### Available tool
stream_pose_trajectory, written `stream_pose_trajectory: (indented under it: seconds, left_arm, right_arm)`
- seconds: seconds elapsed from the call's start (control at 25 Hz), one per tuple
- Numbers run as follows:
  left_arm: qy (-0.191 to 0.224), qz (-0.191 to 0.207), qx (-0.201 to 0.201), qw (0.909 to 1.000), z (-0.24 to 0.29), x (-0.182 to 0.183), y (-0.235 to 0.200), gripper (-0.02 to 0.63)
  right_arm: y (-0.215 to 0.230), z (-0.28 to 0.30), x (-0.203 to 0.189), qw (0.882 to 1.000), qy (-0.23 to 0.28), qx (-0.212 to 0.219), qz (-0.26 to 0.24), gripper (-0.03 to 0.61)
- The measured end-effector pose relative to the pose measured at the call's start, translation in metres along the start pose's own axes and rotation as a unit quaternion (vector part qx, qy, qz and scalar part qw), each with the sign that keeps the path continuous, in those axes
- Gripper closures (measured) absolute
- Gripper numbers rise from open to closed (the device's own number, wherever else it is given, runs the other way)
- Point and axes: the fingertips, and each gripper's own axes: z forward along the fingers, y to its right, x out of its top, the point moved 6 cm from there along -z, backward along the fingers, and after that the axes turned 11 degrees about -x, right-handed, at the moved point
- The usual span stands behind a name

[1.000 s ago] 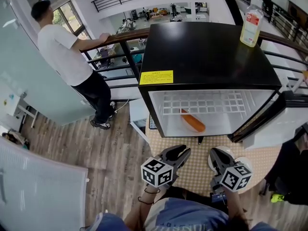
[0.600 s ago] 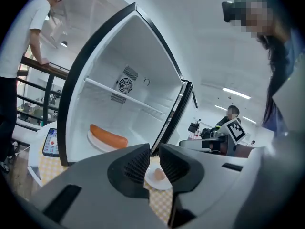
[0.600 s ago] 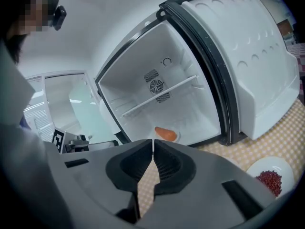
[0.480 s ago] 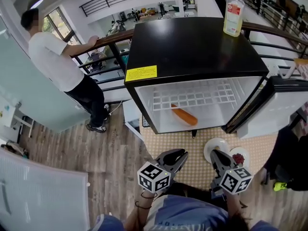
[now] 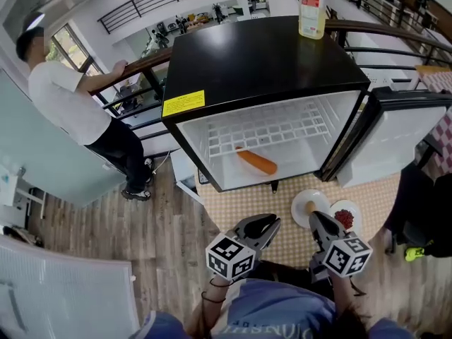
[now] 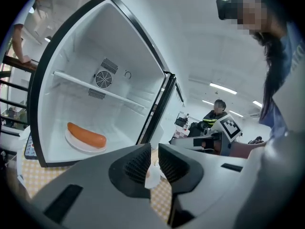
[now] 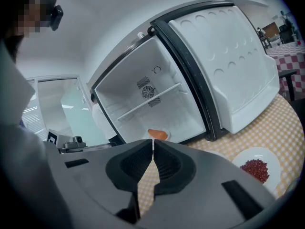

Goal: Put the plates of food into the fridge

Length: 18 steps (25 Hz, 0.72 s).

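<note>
Facing the open fridge (image 5: pixel 261 55), we see a sausage plate (image 6: pixel 78 146) already on its floor. Two plates wait on the table (image 5: pixel 286 214) just before the sill, both right of centre: a pale plate (image 5: pixel 299 203) and a bean plate (image 5: pixel 353 207). Our right gripper (image 5: pixel 316 219) hangs at their near edge, jaws pressed together and empty. Our left gripper (image 5: pixel 272 222), jaws just narrowed to a slit and gripping nothing, sits further off to their left.

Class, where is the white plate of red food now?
Head view, lower right: the white plate of red food sits on the checked tablecloth below the open fridge door, just right of another white plate.
</note>
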Motion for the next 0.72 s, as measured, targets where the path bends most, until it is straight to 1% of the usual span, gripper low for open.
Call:
stream_pose_trajectory:
  seconds: [0.08,0.28,0.36,0.44,0.6,0.72]
  left_arm:
    - [-0.006,0.012,-0.004,0.9999,0.003,-0.001,0.003,0.558]
    - [-0.018,0.012,-0.011,0.9997,0.004,-0.004,0.006,0.563]
    - [-0.032,0.018,-0.008,0.9993,0.004,-0.004,0.005,0.563]
    - [-0.035,0.024,-0.006,0.9991,0.003,-0.004,0.004,0.563]
    - [-0.031,0.015,-0.009,0.9994,0.003,-0.006,0.001,0.563]
    - [-0.037,0.011,-0.015,0.9991,0.006,-0.011,-0.001,0.563]
  right_arm:
    - [0.003,-0.003,0.0,1.0,0.005,-0.005,0.002,0.555]
    - [0.004,-0.008,0.0,1.0,0.009,-0.016,0.009,0.554]
    - [0.005,-0.009,-0.001,1.0,0.012,-0.018,0.008,0.554]
    - [0.009,-0.008,-0.004,1.0,0.013,-0.019,0.009,0.554]
    - [0.015,-0.008,-0.009,0.999,0.014,-0.025,0.015,0.554]
    - [0.023,-0.009,-0.013,0.999,0.018,-0.033,0.029,0.554]
